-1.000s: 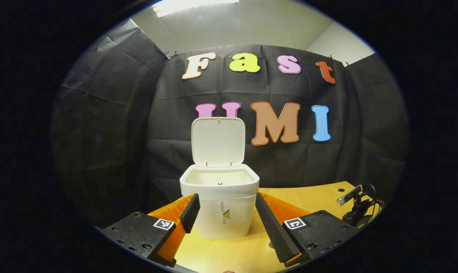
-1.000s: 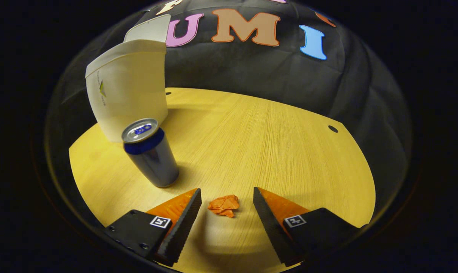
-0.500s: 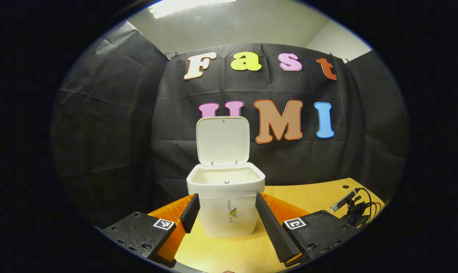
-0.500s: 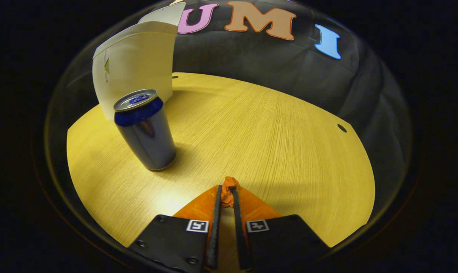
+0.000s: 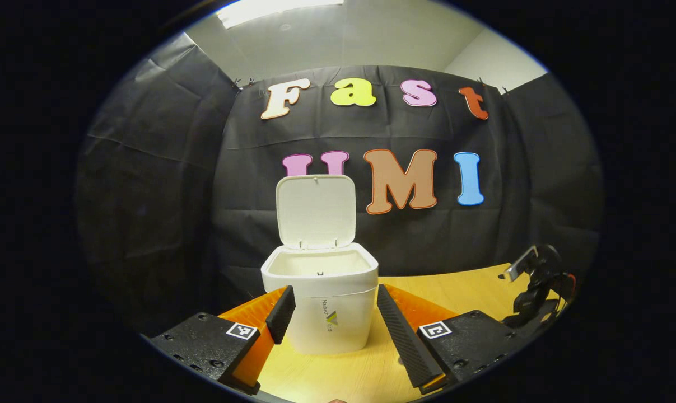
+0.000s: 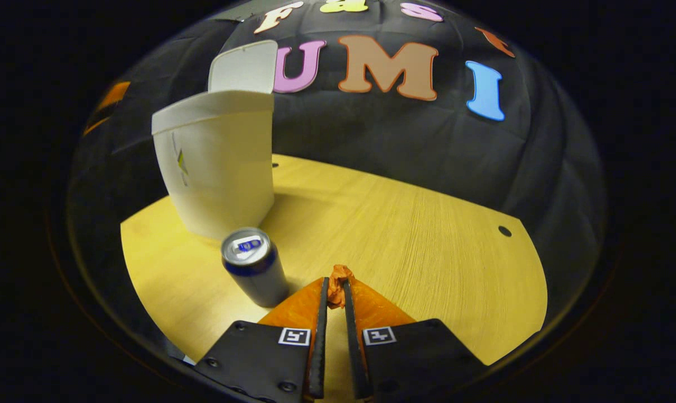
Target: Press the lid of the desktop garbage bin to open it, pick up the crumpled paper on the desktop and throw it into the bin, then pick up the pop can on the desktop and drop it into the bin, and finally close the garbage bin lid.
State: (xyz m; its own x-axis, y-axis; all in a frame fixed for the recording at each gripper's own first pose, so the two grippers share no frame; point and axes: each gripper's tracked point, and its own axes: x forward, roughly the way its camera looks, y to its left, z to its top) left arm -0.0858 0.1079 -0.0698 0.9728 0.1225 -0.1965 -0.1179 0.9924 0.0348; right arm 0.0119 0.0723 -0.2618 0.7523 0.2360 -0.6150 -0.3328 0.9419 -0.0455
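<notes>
The bin is standing open; the right claw is gripping the crumpled paper above the tabletop. The left claw is hanging apart. The can is waiting.

A ceiling light panel glares overhead; the wooden surface shines bright beyond the jaws, edges bowed by fisheye, sharp throughout.

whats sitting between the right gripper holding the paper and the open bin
In the right gripper view, the pop can stands upright on the table between the right gripper and the bin.
</notes>
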